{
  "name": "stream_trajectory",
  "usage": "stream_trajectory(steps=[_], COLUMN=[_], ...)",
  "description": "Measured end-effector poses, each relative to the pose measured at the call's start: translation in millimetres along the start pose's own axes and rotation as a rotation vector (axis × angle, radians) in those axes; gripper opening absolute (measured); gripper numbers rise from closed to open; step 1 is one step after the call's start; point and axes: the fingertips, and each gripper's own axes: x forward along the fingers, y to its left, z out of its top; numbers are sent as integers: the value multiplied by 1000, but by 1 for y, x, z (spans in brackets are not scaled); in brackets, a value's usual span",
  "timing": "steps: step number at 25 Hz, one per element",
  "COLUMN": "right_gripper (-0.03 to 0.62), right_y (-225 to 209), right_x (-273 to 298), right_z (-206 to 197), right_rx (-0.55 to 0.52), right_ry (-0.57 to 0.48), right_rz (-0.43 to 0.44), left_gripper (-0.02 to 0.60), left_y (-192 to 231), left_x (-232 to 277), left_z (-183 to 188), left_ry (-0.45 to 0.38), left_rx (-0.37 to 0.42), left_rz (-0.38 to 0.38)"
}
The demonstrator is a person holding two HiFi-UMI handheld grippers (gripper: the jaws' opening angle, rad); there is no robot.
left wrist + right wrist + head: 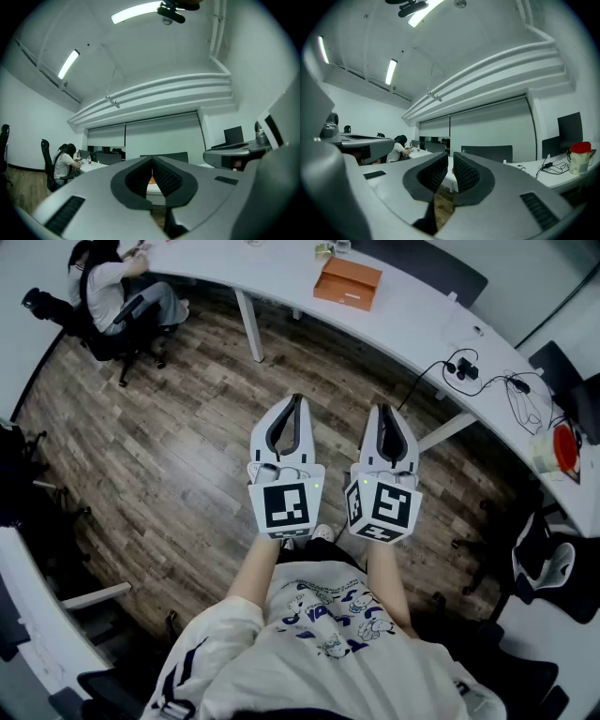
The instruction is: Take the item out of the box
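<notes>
Head view: our left gripper (297,399) and right gripper (384,411) are closed, empty; we should reach the box (348,283) on the table (412,326), then open.

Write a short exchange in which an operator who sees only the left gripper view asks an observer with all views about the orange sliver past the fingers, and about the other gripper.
Operator: I see an orange sliver beyond the left gripper. What is it?
Observer: It is an orange box. It lies flat on the curved white table, well ahead of both grippers and touched by neither.
Operator: Is the right gripper holding anything?
Observer: No. The right gripper is shut and empty. It is held level beside the left one, above the wooden floor.
</notes>
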Motion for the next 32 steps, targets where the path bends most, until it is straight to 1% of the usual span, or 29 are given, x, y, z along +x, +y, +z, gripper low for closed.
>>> stream_trajectory(steps=[12, 19, 26, 32], right_gripper=[55, 55, 55, 55], right_y=[-10, -24, -32, -34], right_x=[10, 17, 19, 27], right_z=[-6, -15, -25, -33], right_rx=[18, 30, 33, 14], right_ry=[2, 14, 25, 70], right_rz=[11, 54, 113, 115], left_gripper=[18, 18, 18, 18], left_y=[-4, -18, -26, -28], left_x=[13, 21, 22, 26], left_z=[-5, -10, -20, -23], left_ry=[5, 5, 28, 42], left_rx=[-3, -6, -13, -3], left_rz=[11, 29, 62, 79])
